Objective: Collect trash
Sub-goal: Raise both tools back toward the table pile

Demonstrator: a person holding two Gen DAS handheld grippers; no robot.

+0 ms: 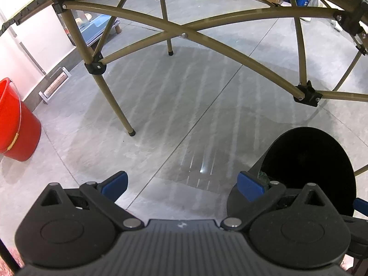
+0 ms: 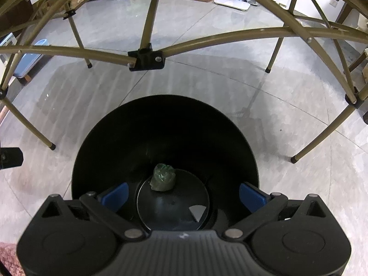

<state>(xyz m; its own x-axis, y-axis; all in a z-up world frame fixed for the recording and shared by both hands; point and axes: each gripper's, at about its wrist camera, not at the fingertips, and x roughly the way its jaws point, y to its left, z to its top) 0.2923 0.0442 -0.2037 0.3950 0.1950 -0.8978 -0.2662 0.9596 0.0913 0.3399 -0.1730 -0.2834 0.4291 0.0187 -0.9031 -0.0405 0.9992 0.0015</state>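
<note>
Right wrist view alone shows the crumpled green trash (image 2: 162, 177) lying on the black bin (image 2: 165, 124) floor, centre frame, below the released, wide-spread right gripper (image 2: 183, 194). Left gripper (image 1: 182, 185), lower frame, gapes empty over grey tiles, angled downward.

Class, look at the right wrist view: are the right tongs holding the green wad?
No. The green wad lies on the bottom of the black bin, while the right tongs stand wide open above it.

Crumpled wad (image 2: 163, 177) in bin (image 2: 96, 151) (on its bottom); bin on floor (image 2: 207, 73) before table frame (image 2: 147, 59).
</note>
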